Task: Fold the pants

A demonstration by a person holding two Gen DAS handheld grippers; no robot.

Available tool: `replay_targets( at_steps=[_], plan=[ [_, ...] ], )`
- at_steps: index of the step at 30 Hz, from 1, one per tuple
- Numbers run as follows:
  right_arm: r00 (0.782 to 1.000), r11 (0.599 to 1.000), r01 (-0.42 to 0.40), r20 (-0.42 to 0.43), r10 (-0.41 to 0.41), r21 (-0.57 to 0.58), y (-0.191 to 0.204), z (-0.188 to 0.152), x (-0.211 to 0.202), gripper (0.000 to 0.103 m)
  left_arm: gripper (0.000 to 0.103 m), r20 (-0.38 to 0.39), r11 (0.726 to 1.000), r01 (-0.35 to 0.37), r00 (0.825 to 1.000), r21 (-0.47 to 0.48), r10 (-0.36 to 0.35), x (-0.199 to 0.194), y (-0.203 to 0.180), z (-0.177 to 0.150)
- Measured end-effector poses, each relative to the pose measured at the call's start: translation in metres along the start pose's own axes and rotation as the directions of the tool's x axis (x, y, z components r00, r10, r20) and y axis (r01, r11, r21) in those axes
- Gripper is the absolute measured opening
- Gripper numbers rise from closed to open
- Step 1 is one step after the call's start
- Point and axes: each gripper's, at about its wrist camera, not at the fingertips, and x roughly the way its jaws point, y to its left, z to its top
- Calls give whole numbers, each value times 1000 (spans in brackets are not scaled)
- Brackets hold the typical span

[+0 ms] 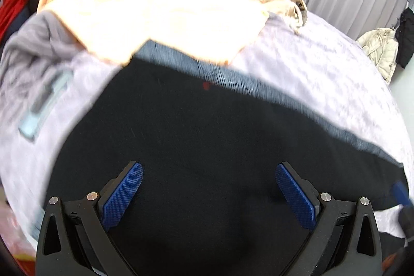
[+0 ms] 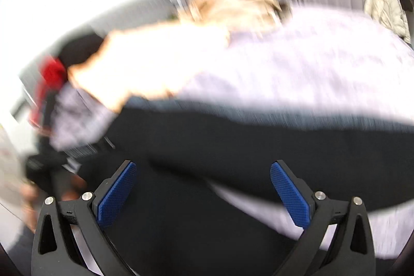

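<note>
Dark pants [image 1: 207, 146] spread flat beneath left gripper [image 1: 209, 194] and right gripper [image 2: 203, 192], fingers wide apart, empty, poised for folding.

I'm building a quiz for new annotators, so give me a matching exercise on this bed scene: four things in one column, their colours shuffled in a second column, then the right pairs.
Things:
1. pants
2. bedspread
3. garment at the far left edge
4. pads on the left gripper fingers

Colours:
A. blue
B. pale lilac
C. black with a blue-grey waistband
D. red

Pairs: 1-C, 2-B, 3-D, 4-A
</note>
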Motion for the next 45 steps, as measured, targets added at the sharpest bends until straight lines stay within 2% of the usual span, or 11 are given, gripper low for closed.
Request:
replay_targets(
  at_steps=[3, 5, 10, 13, 15, 21, 22, 24, 27, 36, 45],
  plan=[
    [999, 1000, 27, -37, -27, -1, 10, 31, 15, 103, 103, -39, 1000, 17, 999, 9, -17, 1, 9, 28],
    [992, 986, 72, -96, -87, -149, 25, 45, 45, 103, 103, -89, 1000, 18, 996, 16, -17, 12, 14, 41],
    [954, 882, -82, -292, -65, -464, 55, 58, 147, 103, 103, -160, 998, -12, 987, 61, 22, 41, 19, 49],
    [892, 855, -152, -441, -96, -495, 37, 54, 203, 103, 103, -183, 998, 15, 983, 54, -5, 49, 28, 45],
    [877, 847, -177, -470, -96, -502, 31, 60, 229, 103, 103, -193, 998, 11, 981, 60, 1, 52, 34, 43],
    [811, 898, -260, -585, 3, -356, 5, 64, 274, 103, 103, -223, 998, 12, 975, 54, 0, 62, 48, 47],
    [817, 893, -268, -576, 13, -361, 5, 61, 273, 101, 103, -221, 999, 19, 975, 47, -8, 64, 50, 48],
    [815, 875, -313, -577, 48, -369, 12, 59, 263, 71, 103, -221, 999, 48, 974, 18, -43, 66, 55, 53],
    [823, 842, -311, -569, 6, -441, 29, 58, 237, 12, 103, -219, 994, 93, 970, -55, -103, 66, 62, 64],
    [953, 674, -188, -298, -51, -715, 102, 20, 127, 12, 103, -186, 949, 122, 966, -292, -182, 57, 73, 100],
    [976, 596, -51, -166, -141, -802, 126, -27, 109, 12, 103, -194, 900, 71, 966, -429, -168, 60, 62, 93]
  ],
)
